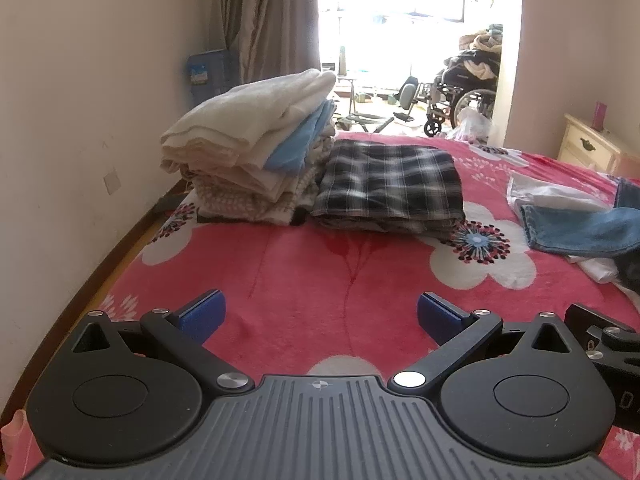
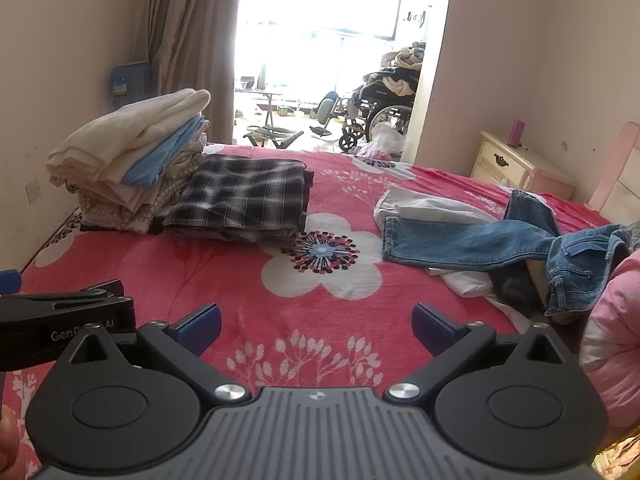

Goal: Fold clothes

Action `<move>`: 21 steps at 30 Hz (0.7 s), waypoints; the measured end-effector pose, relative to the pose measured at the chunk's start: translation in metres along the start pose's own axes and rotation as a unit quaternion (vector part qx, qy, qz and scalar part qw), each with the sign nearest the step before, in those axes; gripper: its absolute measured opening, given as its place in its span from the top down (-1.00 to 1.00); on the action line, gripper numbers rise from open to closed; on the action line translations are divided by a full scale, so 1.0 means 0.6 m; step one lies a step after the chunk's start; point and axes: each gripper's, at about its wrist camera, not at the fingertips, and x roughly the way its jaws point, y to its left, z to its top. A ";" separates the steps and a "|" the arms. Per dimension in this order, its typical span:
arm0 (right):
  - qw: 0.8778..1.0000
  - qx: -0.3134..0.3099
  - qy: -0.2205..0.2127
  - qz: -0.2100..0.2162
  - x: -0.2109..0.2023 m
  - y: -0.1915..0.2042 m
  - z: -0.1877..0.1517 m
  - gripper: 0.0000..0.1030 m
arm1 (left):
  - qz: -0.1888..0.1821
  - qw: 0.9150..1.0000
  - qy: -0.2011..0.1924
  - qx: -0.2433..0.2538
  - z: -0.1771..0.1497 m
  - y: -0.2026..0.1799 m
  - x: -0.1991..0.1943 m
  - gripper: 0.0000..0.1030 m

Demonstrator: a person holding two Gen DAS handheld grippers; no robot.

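Open stretch of red floral bed blanket [image 2: 240,280] ahead of both spread tools. Blocked far left by tall stack of folded cream and blue clothes [image 1: 256,148], folded black-and-white plaid garment [image 1: 388,184] beside it. Right side cluttered by crumpled blue denim jeans [image 2: 480,244].

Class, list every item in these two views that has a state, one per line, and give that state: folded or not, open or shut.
Left tool: open, holding nothing.
Right tool: open, holding nothing.
Cream stack: folded, piled high by the wall.
Plaid garment: folded, flat beside the stack.
Jeans: unfolded, sprawled on the bed.
White garment: unfolded, partly under the jeans.
Curtain: drawn aside.
Nightstand drawer: shut.
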 end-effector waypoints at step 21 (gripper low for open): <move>1.000 -0.002 0.006 0.001 0.007 0.008 0.004 -1.00 | 0.000 1.000 0.012 -0.002 -0.001 0.002 0.007 -1.00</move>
